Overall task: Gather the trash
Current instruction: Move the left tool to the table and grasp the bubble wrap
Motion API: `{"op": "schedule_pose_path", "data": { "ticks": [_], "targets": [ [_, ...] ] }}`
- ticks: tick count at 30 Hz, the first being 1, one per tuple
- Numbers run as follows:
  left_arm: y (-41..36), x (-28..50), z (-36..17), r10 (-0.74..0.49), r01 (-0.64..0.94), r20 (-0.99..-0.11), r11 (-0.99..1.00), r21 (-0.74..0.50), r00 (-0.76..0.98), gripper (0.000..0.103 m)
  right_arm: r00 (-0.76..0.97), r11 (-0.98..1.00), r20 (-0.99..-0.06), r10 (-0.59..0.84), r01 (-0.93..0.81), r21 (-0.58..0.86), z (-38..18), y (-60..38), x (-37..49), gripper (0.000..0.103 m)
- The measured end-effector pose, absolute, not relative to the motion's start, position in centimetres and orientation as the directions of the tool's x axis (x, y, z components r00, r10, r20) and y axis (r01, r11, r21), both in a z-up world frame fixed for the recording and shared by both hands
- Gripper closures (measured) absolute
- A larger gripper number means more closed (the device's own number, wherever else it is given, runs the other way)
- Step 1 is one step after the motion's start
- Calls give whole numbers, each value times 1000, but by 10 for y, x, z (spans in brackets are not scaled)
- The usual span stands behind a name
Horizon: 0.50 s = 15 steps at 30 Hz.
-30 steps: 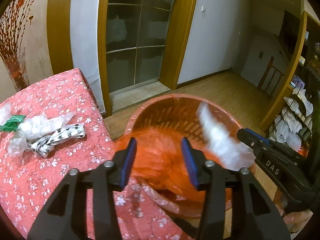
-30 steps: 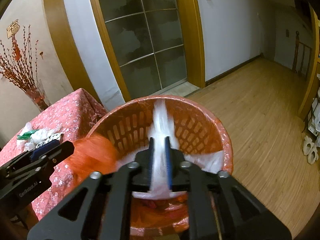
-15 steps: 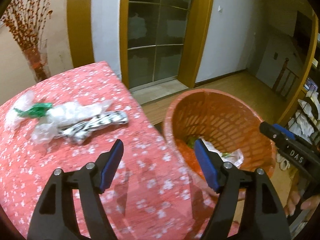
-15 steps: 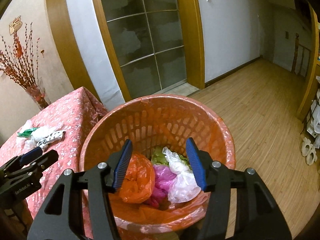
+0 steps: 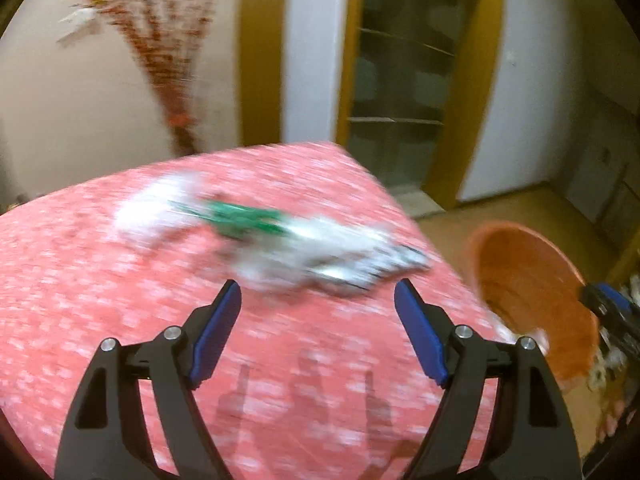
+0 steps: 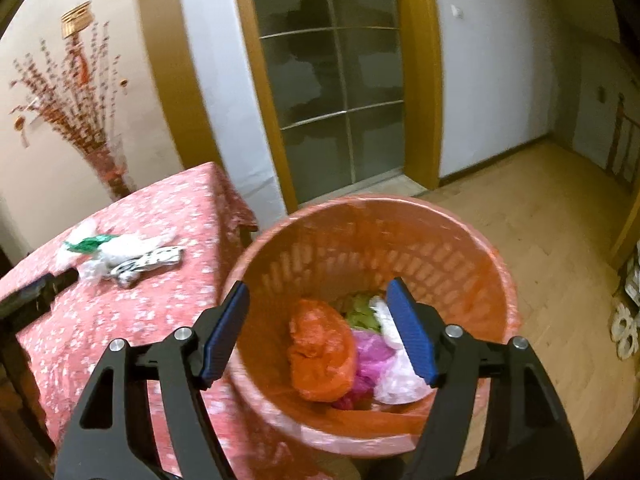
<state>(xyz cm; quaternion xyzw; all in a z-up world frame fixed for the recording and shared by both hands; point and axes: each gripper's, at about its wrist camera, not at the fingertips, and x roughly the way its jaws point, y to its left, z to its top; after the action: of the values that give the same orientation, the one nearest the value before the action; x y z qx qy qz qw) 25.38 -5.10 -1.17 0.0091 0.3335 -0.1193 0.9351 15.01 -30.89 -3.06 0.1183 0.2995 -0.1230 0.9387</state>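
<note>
My left gripper is open and empty above the red flowered tablecloth, just short of a blurred pile of trash: clear plastic, a green scrap and a black-and-white wrapper. The pile also shows in the right wrist view. My right gripper is open and empty above the orange basket, which holds an orange bag, a pink bag and a clear bag. The basket shows at the right of the left wrist view.
The basket stands on the wooden floor beside the table's right edge. A glass sliding door with a yellow wooden frame is behind. A vase of red twigs stands at the table's far side against the wall.
Both grippers opened and dropped their bags, orange and clear, into the basket. My left gripper then swung left over the table toward the trash pile. My right gripper stayed above the basket.
</note>
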Motion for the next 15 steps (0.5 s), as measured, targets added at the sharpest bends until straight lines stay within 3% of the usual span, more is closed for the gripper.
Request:
{"op": "schedule_pose_path", "data": {
  "ticks": [7,15],
  "targets": [
    [37,313,3,-50,5,-597,997,-77,801,26,804,970,-587,-97,209,127,-29,-269,175,28],
    [60,405,-23,6,-72,-687,995,-66,726,26,797,989,-603,-43,120,89,-35,-233,199,28]
  ]
}}
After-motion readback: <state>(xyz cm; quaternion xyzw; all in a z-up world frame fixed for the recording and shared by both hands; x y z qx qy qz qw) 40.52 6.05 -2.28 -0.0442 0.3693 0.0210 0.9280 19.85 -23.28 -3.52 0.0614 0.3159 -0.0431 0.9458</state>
